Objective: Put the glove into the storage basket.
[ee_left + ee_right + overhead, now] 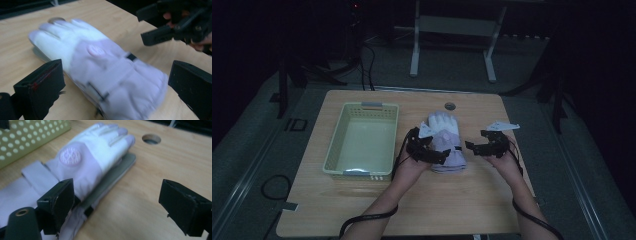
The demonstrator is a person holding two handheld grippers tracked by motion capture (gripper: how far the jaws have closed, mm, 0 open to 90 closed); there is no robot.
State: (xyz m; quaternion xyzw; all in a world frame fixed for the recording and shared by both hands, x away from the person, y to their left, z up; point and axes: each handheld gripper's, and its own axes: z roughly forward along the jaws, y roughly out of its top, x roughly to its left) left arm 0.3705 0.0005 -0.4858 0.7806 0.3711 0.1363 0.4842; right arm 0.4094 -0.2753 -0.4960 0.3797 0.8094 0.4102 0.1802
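Pale lilac-and-white glove (446,142) flat on wooden table (452,205), mid-table, fingertips pointing away from person, just right of basket (362,142). Left gripper (428,150) at cuff, jaws spread wide either side of cuff, not pinching. Right gripper (482,146) just right of glove, jaws also spread, one jaw by glove's edge, other over bare wood.

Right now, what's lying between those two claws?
In the high view, the cuff end of the glove lies between the left claw and right claw.
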